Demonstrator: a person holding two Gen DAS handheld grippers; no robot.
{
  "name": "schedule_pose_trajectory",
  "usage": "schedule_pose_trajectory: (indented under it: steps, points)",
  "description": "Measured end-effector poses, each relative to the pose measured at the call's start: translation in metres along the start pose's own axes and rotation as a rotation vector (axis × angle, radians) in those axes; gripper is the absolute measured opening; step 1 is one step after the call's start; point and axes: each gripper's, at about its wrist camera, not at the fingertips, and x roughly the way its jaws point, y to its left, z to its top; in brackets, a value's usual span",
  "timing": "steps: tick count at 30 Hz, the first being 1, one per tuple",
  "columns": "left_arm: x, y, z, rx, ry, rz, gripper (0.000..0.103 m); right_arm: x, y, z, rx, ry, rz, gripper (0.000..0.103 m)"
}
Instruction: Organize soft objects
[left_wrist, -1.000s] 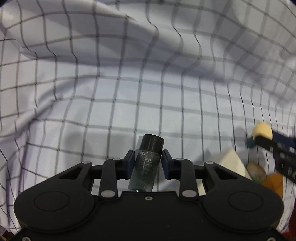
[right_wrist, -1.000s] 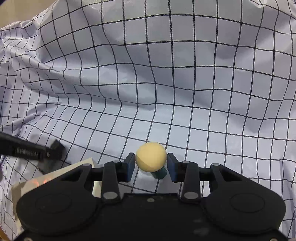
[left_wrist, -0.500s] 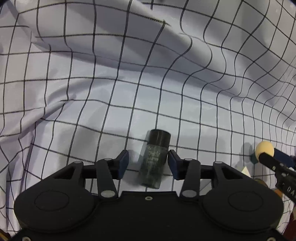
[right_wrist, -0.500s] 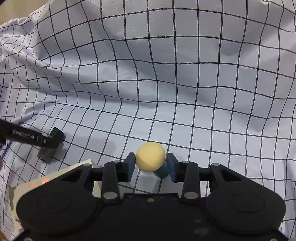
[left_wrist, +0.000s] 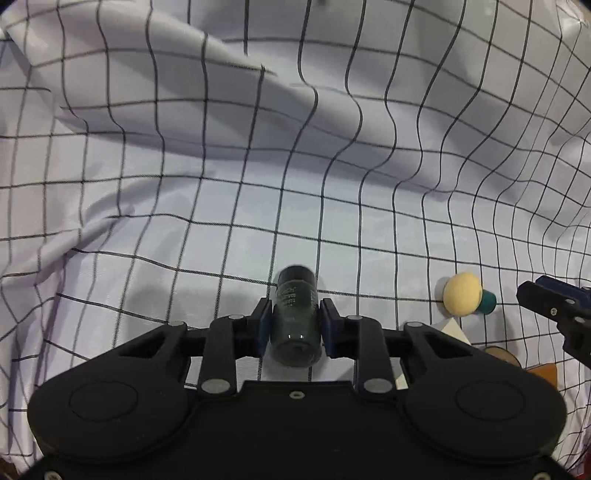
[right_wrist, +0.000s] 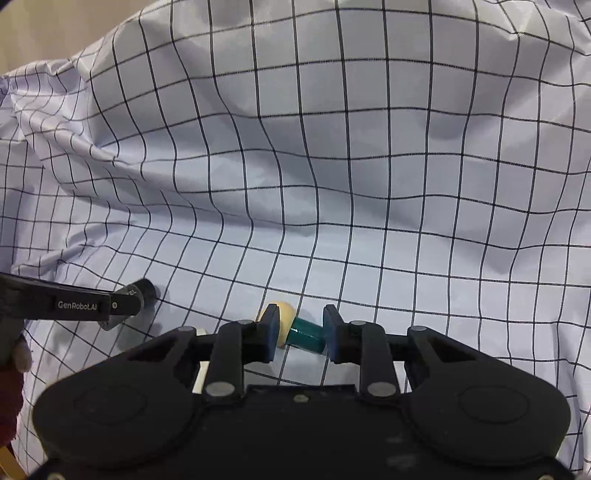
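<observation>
My left gripper (left_wrist: 295, 325) has its pads against the sides of a dark smoky bottle (left_wrist: 294, 317) that lies lengthwise on the checked cloth (left_wrist: 258, 166). My right gripper (right_wrist: 298, 332) is open; a yellow sponge ball with a teal handle (right_wrist: 303, 334) lies on its side on the cloth between its fingers, loose. That sponge also shows in the left wrist view (left_wrist: 463, 299), right of the bottle, with the right gripper's fingertip (left_wrist: 550, 301) beside it. In the right wrist view the left gripper (right_wrist: 122, 304) and the bottle's cap (right_wrist: 144, 290) are at the left.
The white cloth with a black grid is rumpled, with a large fold (left_wrist: 221, 74) at the back left. A white card or box corner (left_wrist: 452, 328) and an orange-brown object (left_wrist: 532, 369) lie at the lower right, partly hidden by my left gripper's body.
My left gripper had let the bottle lie loose between open fingers and has closed on it again. My right gripper opened and the sponge tipped onto its side on the cloth.
</observation>
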Motion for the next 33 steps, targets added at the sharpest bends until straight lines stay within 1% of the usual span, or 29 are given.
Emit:
schedule_pose_trajectory:
  steps: [1, 2, 3, 4, 6, 7, 8, 13, 15, 16, 17, 19, 22, 25, 33]
  points:
    - [-0.003, 0.001, 0.001, -0.001, -0.003, 0.000, 0.027, -0.001, 0.000, 0.001, 0.004, -0.002, -0.002, 0.037]
    - [-0.003, 0.002, 0.000, -0.004, -0.004, 0.000, 0.027, 0.000, 0.000, 0.002, 0.008, 0.000, -0.006, 0.054]
    - [-0.003, 0.001, 0.000, -0.006, -0.004, 0.003, 0.027, 0.003, 0.000, 0.003, 0.016, 0.004, -0.012, 0.062]
    - [-0.003, 0.001, -0.001, -0.005, -0.005, 0.006, 0.027, 0.006, 0.001, 0.004, 0.031, 0.009, -0.027, 0.073]
    - [-0.001, 0.002, -0.003, -0.005, -0.005, 0.006, 0.027, 0.014, 0.002, 0.005, 0.053, 0.024, -0.042, 0.075]
    - [-0.008, 0.007, -0.005, -0.006, -0.005, 0.003, 0.027, 0.020, 0.002, 0.006, 0.063, 0.042, -0.045, 0.078]
    - [-0.003, 0.006, -0.005, -0.006, -0.005, 0.002, 0.027, 0.025, 0.002, 0.006, 0.076, 0.055, -0.048, 0.079]
    - [-0.003, 0.003, -0.005, 0.016, -0.014, 0.001, 0.027, 0.055, 0.003, 0.007, 0.120, 0.107, -0.062, 0.077]
    - [-0.004, 0.004, -0.005, 0.016, -0.016, -0.002, 0.027, 0.063, 0.004, 0.006, 0.125, 0.119, -0.066, 0.068]
    - [-0.004, 0.004, -0.005, 0.011, -0.016, -0.006, 0.027, 0.066, 0.005, 0.005, 0.124, 0.128, -0.065, 0.059]
    - [-0.004, 0.005, -0.005, 0.006, -0.016, -0.010, 0.027, 0.070, 0.005, 0.004, 0.122, 0.143, -0.063, 0.057]
    - [-0.005, 0.007, -0.006, -0.003, -0.017, -0.019, 0.027, 0.070, 0.006, 0.003, 0.120, 0.133, -0.072, 0.056]
    - [-0.008, 0.010, -0.009, -0.014, -0.023, -0.024, 0.027, 0.062, 0.008, 0.003, 0.108, 0.110, -0.066, 0.056]
    - [-0.015, 0.012, -0.012, -0.024, -0.037, -0.030, 0.027, 0.044, 0.010, 0.005, 0.088, 0.074, -0.061, 0.056]
    - [-0.056, 0.005, -0.024, -0.022, -0.099, -0.051, 0.027, -0.017, 0.016, 0.000, 0.038, -0.025, -0.011, 0.056]
